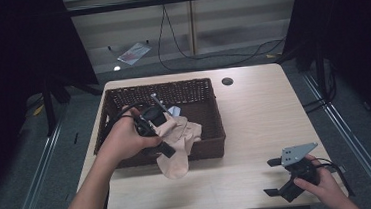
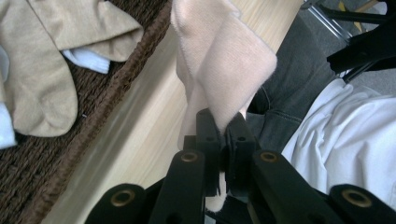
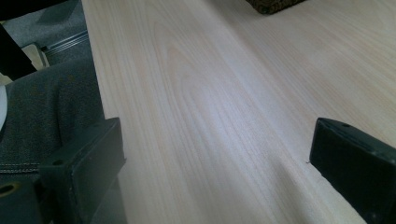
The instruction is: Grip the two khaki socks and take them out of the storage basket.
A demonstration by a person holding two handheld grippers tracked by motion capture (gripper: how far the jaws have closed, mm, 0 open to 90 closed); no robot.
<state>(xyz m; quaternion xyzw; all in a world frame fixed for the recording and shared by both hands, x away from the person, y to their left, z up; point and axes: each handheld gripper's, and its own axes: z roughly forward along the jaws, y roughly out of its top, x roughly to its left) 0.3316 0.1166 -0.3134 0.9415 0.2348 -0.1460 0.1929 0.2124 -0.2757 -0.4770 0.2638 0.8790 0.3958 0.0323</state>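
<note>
While the left gripper (image 1: 164,147), fingers clamped on a beige sock (image 1: 176,140), lifts it over the wicker basket's (image 1: 211,132) front rim at centre frame, more socks (image 2: 42,70) lie inside; the right gripper (image 1: 275,177) rests lower right on the desk (image 1: 254,114), fingers apart

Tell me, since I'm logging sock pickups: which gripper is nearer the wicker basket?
Left. The left gripper is over the wicker basket's front rim, shut on a beige sock. The right gripper rests open near the table's front right corner.
</note>
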